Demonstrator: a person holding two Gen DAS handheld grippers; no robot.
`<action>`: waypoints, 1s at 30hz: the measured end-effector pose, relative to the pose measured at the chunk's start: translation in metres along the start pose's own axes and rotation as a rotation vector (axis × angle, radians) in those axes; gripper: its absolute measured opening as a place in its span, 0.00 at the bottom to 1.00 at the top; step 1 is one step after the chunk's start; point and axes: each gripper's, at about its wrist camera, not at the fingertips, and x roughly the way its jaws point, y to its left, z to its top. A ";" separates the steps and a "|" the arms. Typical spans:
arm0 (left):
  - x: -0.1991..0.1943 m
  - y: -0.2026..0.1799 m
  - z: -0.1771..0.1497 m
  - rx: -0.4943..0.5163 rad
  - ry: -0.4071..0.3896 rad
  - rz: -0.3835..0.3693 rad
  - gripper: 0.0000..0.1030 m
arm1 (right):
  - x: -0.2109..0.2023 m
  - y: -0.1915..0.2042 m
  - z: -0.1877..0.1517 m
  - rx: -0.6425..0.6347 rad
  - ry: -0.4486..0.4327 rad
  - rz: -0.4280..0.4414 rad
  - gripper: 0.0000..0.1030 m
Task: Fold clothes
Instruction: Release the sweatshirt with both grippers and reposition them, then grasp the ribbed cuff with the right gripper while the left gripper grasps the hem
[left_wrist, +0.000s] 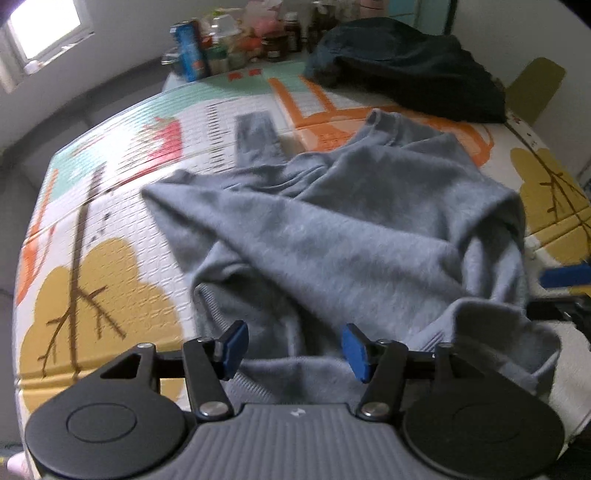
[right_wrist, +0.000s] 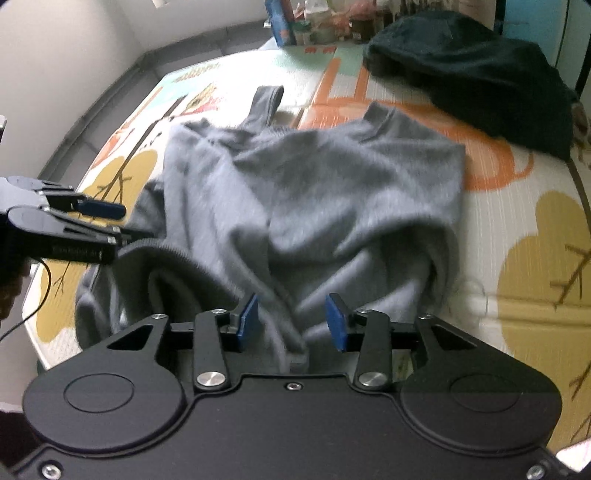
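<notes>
A crumpled grey sweater (left_wrist: 332, 229) (right_wrist: 314, 195) lies on a colourful play mat (left_wrist: 110, 266) (right_wrist: 524, 258), collar toward the far side and one sleeve stretched to the far left. In the left wrist view my left gripper (left_wrist: 295, 349) is open over the sweater's near hem, with cloth lying under the gap. My right gripper (right_wrist: 291, 321) is open too, and a ridge of grey cloth runs between its blue pads (right_wrist: 246, 319). From the right wrist view, the left gripper (right_wrist: 118, 221) sits at the sweater's left edge by the ribbed hem.
A dark garment (left_wrist: 406, 66) (right_wrist: 472, 74) is heaped at the far right of the mat. Bottles, jars and a blue box (left_wrist: 190, 50) crowd the far edge. The mat's left edge drops to the floor by a wall. A thin cable (right_wrist: 37, 295) hangs near the left gripper.
</notes>
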 end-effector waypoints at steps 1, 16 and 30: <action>-0.001 0.003 -0.003 -0.010 0.001 0.009 0.58 | -0.001 0.000 -0.005 0.005 0.009 0.000 0.39; 0.013 0.033 -0.031 -0.138 0.087 0.046 0.62 | 0.011 0.002 -0.041 0.103 0.080 -0.007 0.37; 0.001 0.054 -0.054 -0.218 0.144 0.002 0.20 | -0.005 0.003 -0.049 0.049 0.107 -0.004 0.11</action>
